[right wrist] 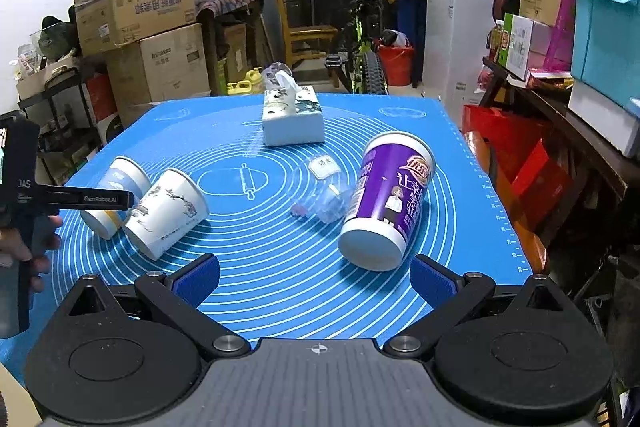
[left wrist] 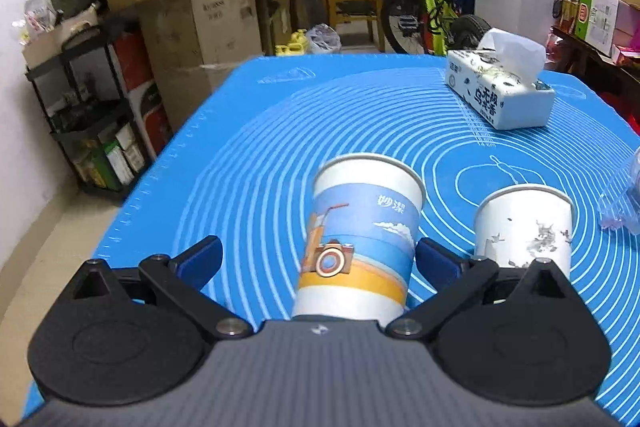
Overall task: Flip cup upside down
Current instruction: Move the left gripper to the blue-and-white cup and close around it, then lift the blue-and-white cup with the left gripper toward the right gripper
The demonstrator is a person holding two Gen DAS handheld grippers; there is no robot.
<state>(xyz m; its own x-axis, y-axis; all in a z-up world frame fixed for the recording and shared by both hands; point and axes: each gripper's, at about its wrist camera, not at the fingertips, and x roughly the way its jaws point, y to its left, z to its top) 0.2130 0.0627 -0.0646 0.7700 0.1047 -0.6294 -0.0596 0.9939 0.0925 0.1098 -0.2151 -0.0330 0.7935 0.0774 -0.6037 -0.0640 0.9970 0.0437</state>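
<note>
A paper cup with a blue and orange camera print (left wrist: 360, 243) stands upright on the blue mat (left wrist: 248, 163), between the open fingers of my left gripper (left wrist: 320, 259); the right pad (left wrist: 434, 261) is close to its side, the left pad is well apart. It also shows in the right wrist view (right wrist: 116, 195), partly behind the left gripper's finger (right wrist: 96, 198). A white cup with ink drawings (left wrist: 524, 231) (right wrist: 168, 213) stands beside it, mouth up. A purple cup (right wrist: 386, 207) stands mouth up ahead of my open, empty right gripper (right wrist: 316, 277).
A tissue box (right wrist: 293, 121) (left wrist: 500, 91) sits at the far side of the mat. A clear plastic bag (right wrist: 324, 193) lies left of the purple cup. Cardboard boxes, a shelf, a bicycle and a chair stand beyond the table.
</note>
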